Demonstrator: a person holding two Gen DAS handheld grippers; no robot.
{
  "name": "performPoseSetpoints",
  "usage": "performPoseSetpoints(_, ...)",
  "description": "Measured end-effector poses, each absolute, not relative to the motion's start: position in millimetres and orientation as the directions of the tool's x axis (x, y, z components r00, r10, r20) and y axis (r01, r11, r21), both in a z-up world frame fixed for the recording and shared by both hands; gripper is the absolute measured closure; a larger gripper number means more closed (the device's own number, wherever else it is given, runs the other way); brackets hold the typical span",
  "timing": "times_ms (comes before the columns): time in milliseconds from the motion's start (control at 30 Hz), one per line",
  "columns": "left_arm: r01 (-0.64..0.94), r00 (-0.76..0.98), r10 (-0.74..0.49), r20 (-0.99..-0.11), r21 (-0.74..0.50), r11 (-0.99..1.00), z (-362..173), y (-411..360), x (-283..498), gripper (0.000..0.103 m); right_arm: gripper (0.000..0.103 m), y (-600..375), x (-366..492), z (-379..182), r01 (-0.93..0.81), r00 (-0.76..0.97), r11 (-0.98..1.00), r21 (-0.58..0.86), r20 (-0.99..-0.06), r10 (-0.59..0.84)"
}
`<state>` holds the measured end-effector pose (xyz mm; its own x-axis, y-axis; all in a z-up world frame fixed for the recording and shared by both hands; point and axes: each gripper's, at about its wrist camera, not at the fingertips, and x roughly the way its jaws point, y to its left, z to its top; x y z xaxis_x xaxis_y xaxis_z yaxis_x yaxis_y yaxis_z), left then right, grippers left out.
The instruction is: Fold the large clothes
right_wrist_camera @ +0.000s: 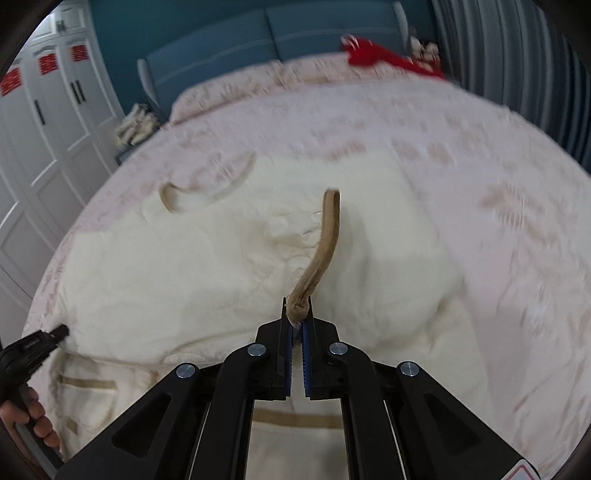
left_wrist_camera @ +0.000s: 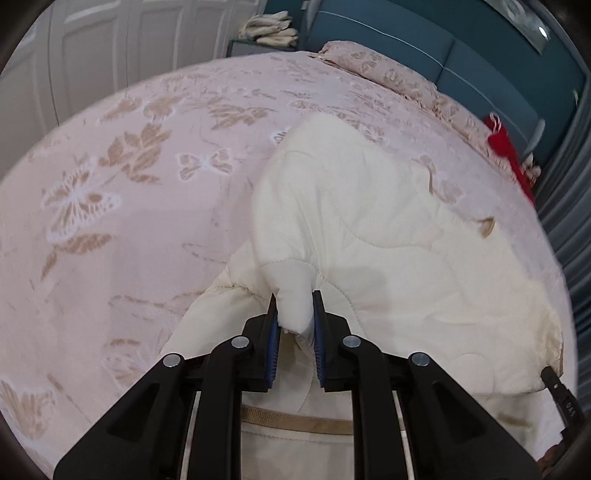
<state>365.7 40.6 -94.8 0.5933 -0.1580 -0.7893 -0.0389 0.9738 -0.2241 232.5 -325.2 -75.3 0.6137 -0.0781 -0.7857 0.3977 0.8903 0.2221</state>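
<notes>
A cream quilted coat (left_wrist_camera: pixel 369 236) with tan trim lies spread on the pink bedspread (left_wrist_camera: pixel 129 184). My left gripper (left_wrist_camera: pixel 294 301) is shut on a padded fold of the coat at its left edge, the cream cloth bulging between the blue pads. In the right wrist view the same coat (right_wrist_camera: pixel 184 266) fills the middle. My right gripper (right_wrist_camera: pixel 297 308) is shut on the bunched end of the coat's tan trim band (right_wrist_camera: pixel 327 236), which runs away from the fingers over the cream cloth. The left gripper's tip (right_wrist_camera: pixel 55 334) and the hand (right_wrist_camera: pixel 33 417) holding it show at the left edge.
A blue headboard (right_wrist_camera: pixel 266 33) stands at the far end of the bed. Red cloth (right_wrist_camera: pixel 380 55) lies by the pillow end. White wardrobe doors (right_wrist_camera: pixel 44 129) line the left side. A pile of pale gloves (left_wrist_camera: pixel 269 29) sits on a bedside stand. Ribbed grey curtain (right_wrist_camera: pixel 517 55) hangs at right.
</notes>
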Motion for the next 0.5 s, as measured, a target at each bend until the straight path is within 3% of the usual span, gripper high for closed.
performPoseSetpoints(167,-0.01,0.593,-0.104,-0.798,-0.136,0.991,-103,28,365,0.087,0.099,-322,230,-98,0.422,0.581,0.875,0.238,-0.812,-0.059)
performPoseSetpoints(500,0.004,0.604,-0.06,-0.795,-0.072,0.997,-113,19,363,0.085,0.099,-324,235,-112,0.429,0.566,0.869,0.248,-0.823,-0.045)
